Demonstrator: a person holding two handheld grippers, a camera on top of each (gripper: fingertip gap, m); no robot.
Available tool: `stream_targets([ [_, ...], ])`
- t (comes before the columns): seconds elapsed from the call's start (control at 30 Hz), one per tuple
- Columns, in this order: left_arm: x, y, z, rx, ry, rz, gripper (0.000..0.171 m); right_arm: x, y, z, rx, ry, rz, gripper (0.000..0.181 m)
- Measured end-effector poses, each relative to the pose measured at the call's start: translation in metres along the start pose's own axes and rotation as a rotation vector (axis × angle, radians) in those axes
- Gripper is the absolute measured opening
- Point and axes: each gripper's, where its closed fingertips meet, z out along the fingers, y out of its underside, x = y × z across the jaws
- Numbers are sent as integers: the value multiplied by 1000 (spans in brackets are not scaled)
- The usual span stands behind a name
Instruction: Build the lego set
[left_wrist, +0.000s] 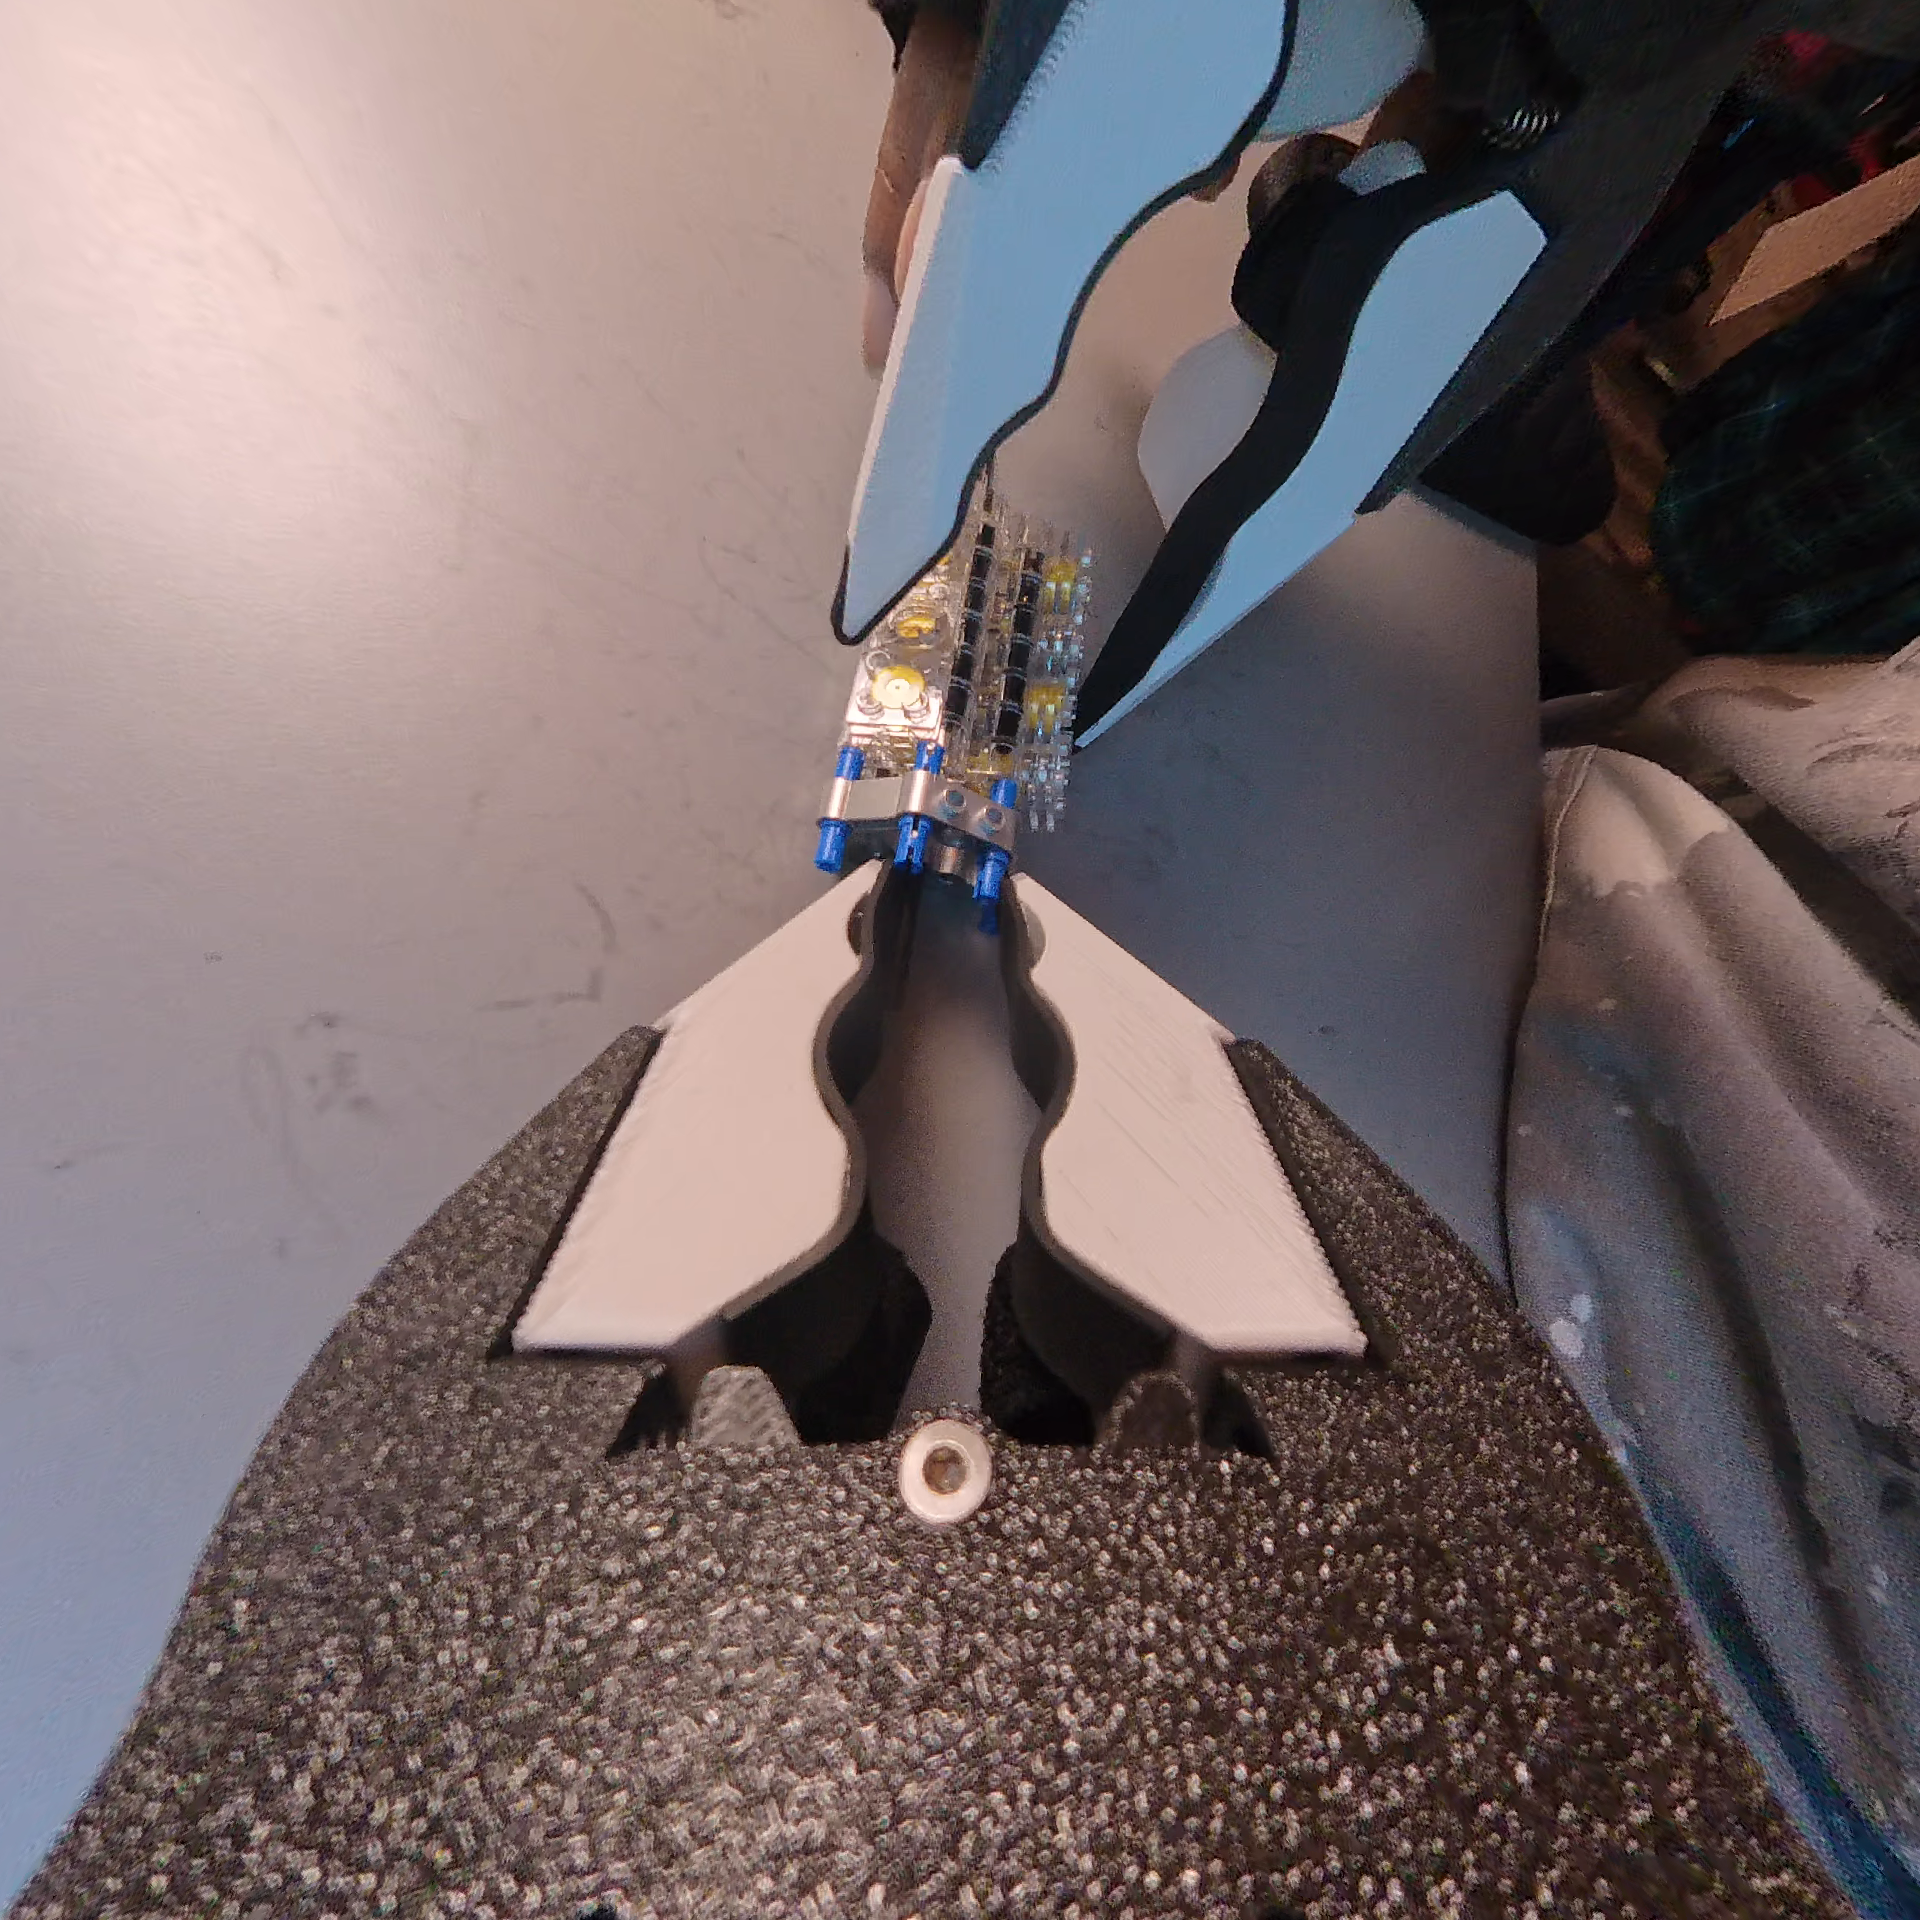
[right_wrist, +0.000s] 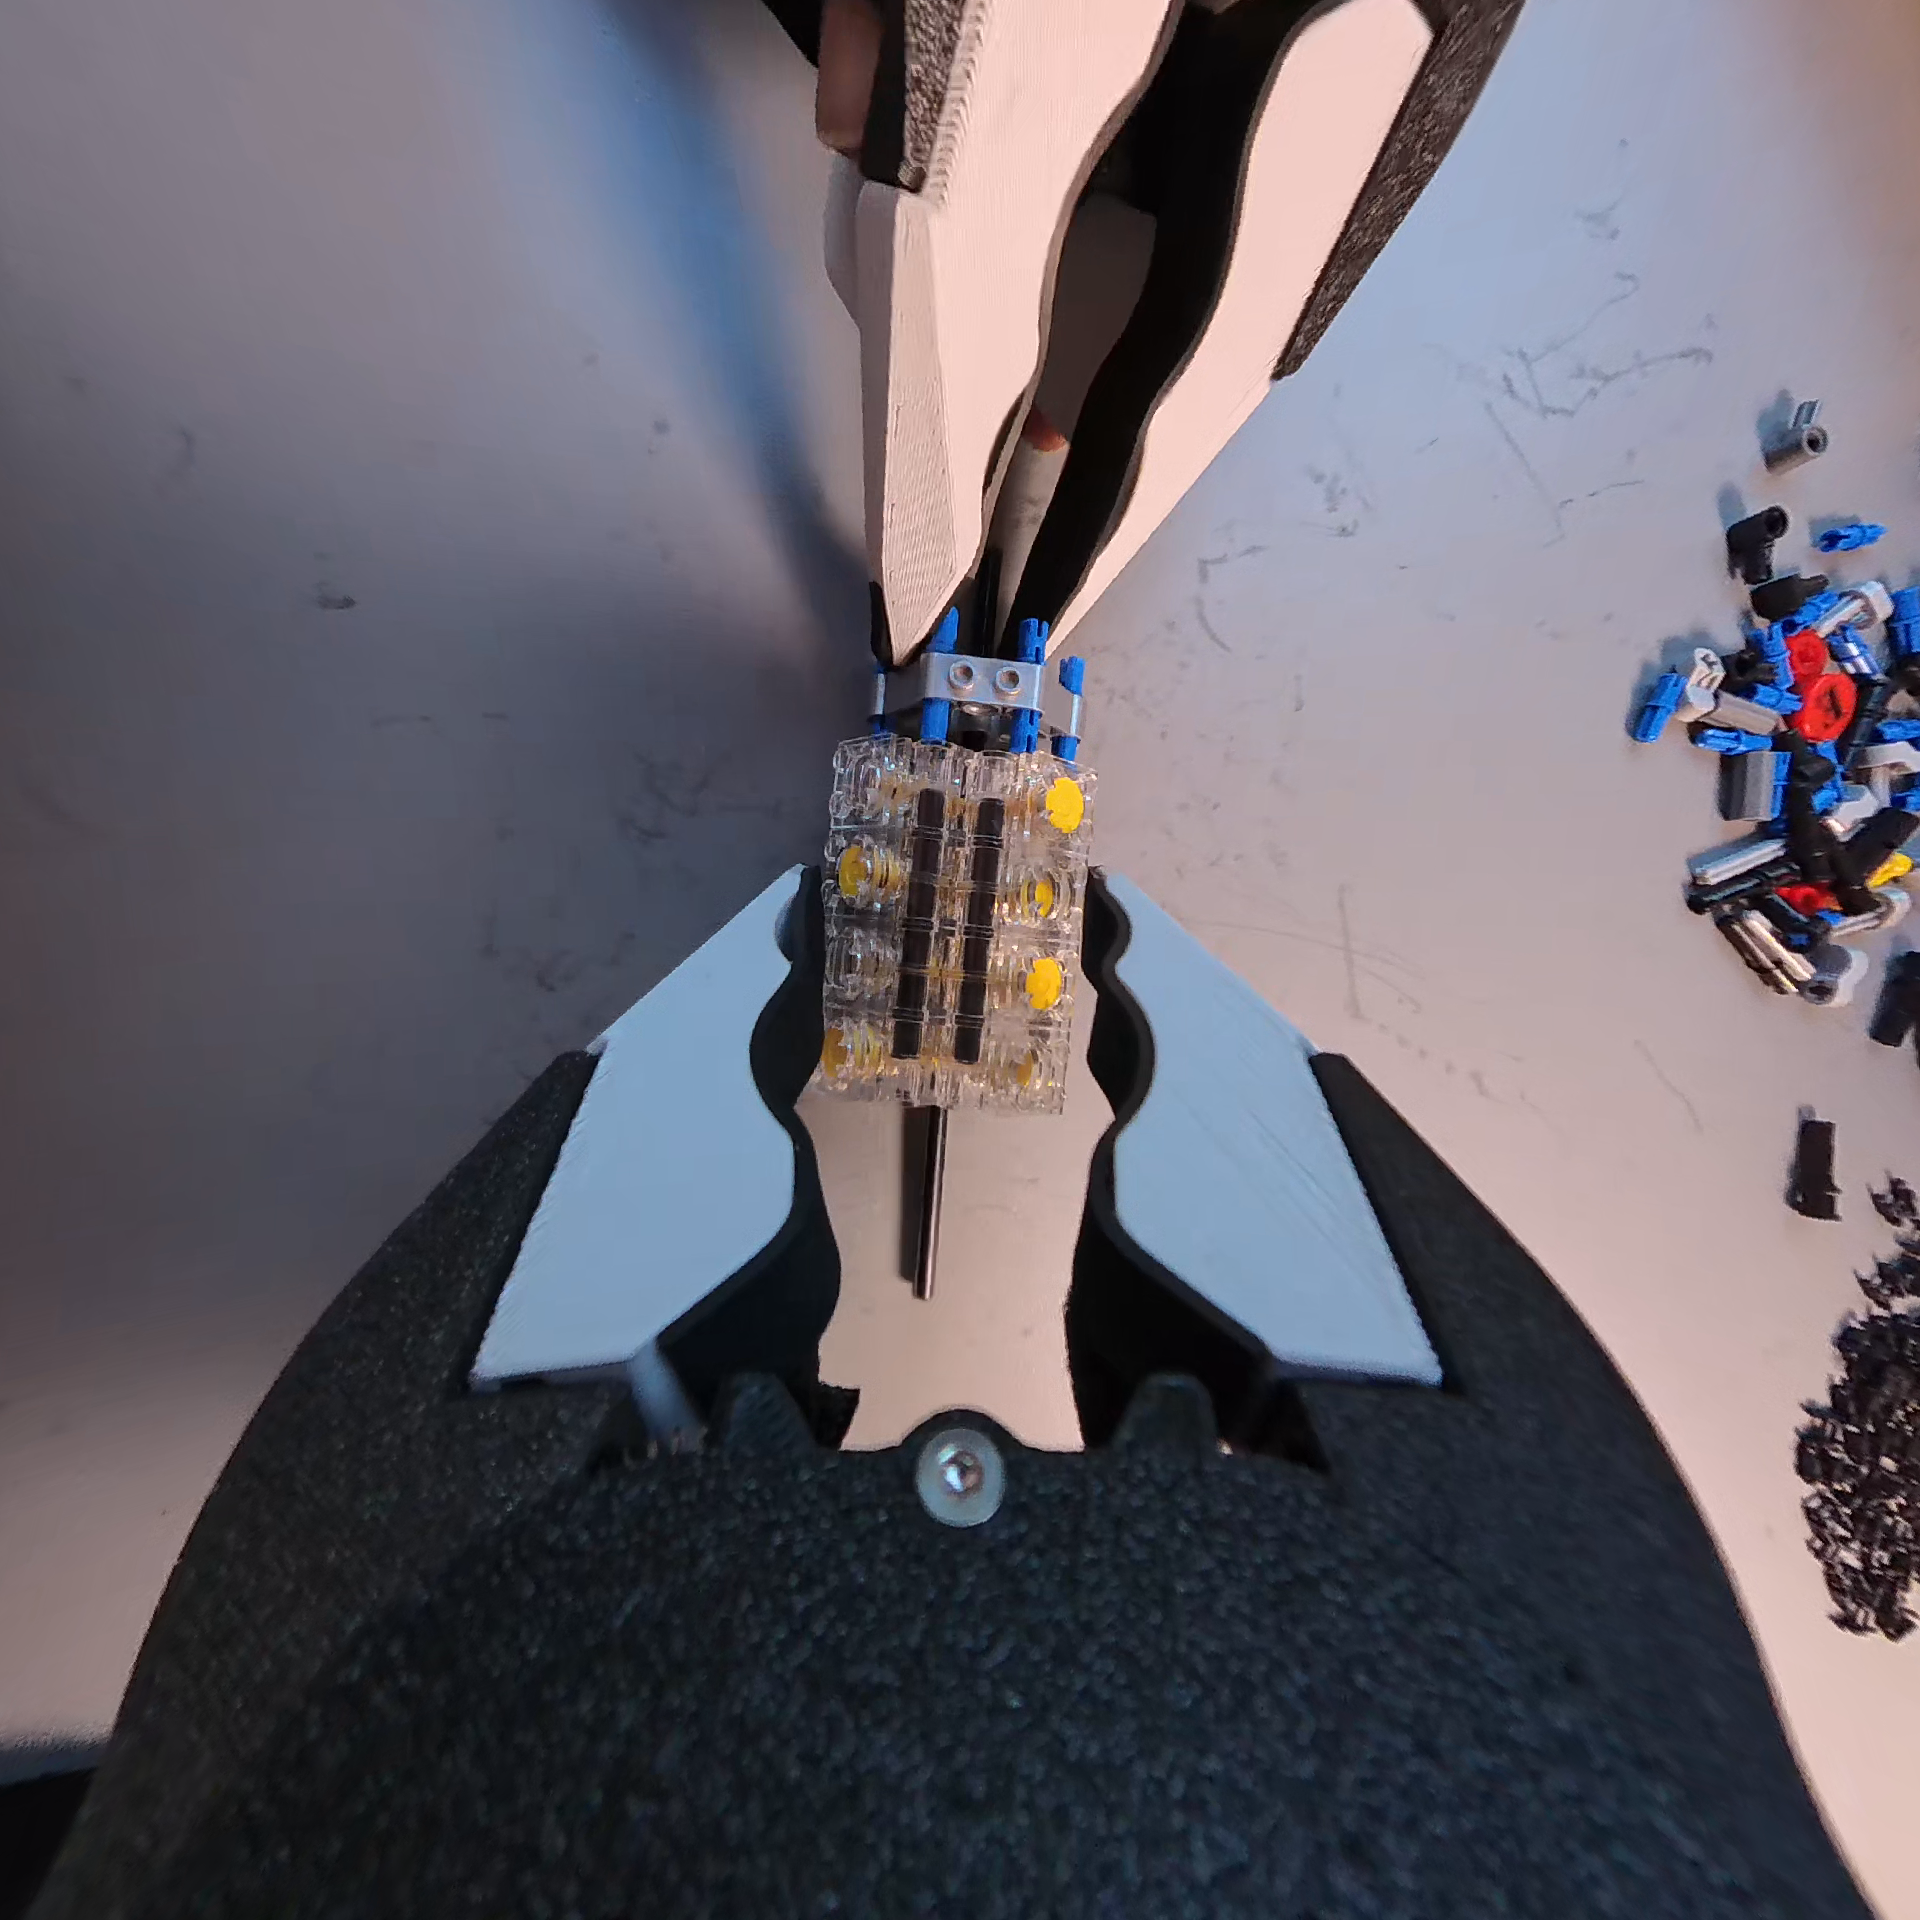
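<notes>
Both grippers (left_wrist: 940, 883) (right_wrist: 951, 914) clamped on brick assembly (right_wrist: 956, 925)

I see a pale table top (right_wrist: 1455, 582) filling the background of both views, its surface marked with dark scuffs and fine scratches. On my right view warm light falls across its right part while the left part lies in bluish shadow. A grey stained cloth (left_wrist: 1714, 1143) lies at the right edge of my left view.

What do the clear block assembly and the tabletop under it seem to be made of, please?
Clear block assembly: probably moulded plastic, glossy and see-through, since black rods and yellow pins show through it. Tabletop: a pale, matt, hard sheet, perhaps laminate; dark scuffs and scratches mark it.
</notes>
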Motion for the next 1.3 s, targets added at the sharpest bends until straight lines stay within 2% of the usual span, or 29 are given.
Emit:
stream_targets([
  [0.37, -6, -6, -12, 29, -93, 237, 23, 1, -1, 2, 89, -55, 87, 47],
  [0.77, -2, -7, -7, 34, -106, 356, 21, 1, -4, -2, 134, -151, 182, 47],
  [1.3, -2, -8, -7, 46, -95, 335, 21, 0, 0, 2, 78, -161, 172, 47],
])
